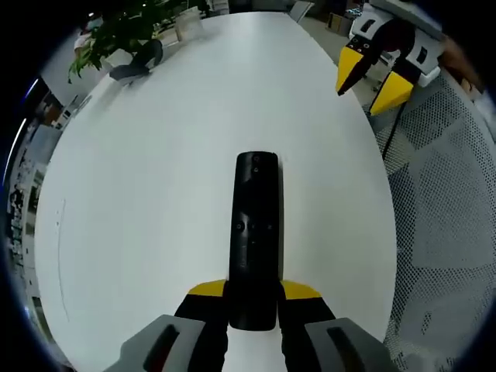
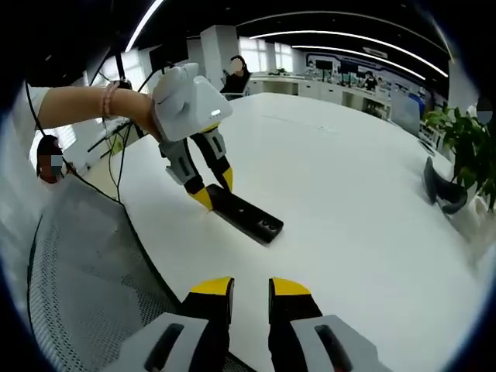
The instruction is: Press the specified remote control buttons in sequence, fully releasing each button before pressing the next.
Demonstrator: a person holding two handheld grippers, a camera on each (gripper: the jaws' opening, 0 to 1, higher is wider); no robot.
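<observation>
Left claw (image 1: pixel 253 298): yellow-tipped jaws closed on the near end of the remote, one on each side.
Remote (image 1: pixel 256 232): black and long, lying flat on the white tabletop (image 1: pixel 155 194) and pointing away from the left claw; in the right gripper view it lies mid-table (image 2: pixel 246 216), its far end in the left claw (image 2: pixel 211 192).
Right claw (image 2: pixel 250 293): empty, jaws parted by a narrow gap, held over the tabletop's near edge, well apart from the remote; it shows up in the left gripper view (image 1: pixel 370 80).
Mesh chair (image 2: pixel 85 279): beside the tabletop edge.
Plant (image 1: pixel 116 35): far end of the tabletop.
</observation>
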